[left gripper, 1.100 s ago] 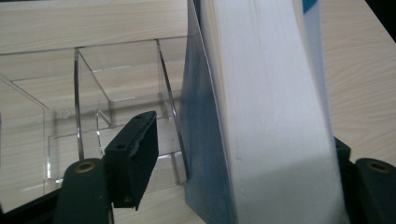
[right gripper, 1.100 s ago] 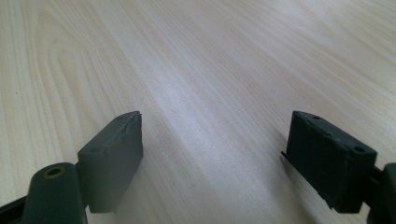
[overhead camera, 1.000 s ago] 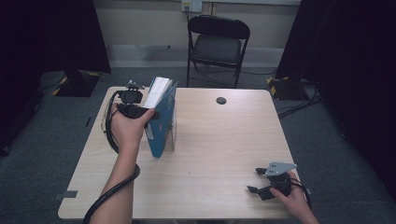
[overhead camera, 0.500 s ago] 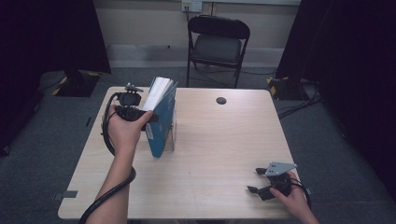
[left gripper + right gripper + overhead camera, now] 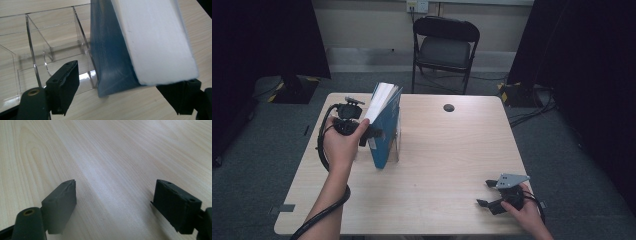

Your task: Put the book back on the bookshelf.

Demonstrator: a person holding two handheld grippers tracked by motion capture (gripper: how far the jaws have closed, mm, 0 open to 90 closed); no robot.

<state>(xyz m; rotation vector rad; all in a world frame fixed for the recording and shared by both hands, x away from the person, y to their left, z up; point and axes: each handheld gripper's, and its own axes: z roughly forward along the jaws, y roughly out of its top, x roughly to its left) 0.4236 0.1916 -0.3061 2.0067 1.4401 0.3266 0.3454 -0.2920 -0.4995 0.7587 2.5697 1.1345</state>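
Observation:
A blue book (image 5: 385,126) with a thick white page block (image 5: 155,42) stands tilted on end in a clear acrylic rack (image 5: 37,50) at the table's left. My left gripper (image 5: 374,134) reaches in from the left at the book's near side. The book's lower corner lies between the jaws, which have just been opening. The left pad (image 5: 65,85) stands apart from the blue cover (image 5: 110,50). My right gripper (image 5: 484,193) rests open near the table's front right edge, with bare wood between its pads (image 5: 60,202).
The acrylic rack (image 5: 396,146) has several dividers, and its other slots hold nothing. A small black disc (image 5: 449,107) sits at the back of the table (image 5: 452,165). A black folding chair (image 5: 446,45) stands behind the table. Dark curtains hang on both sides.
My left hand has edged slightly to the left, away from the book. The book stands in the rack as before. The right gripper has not moved.

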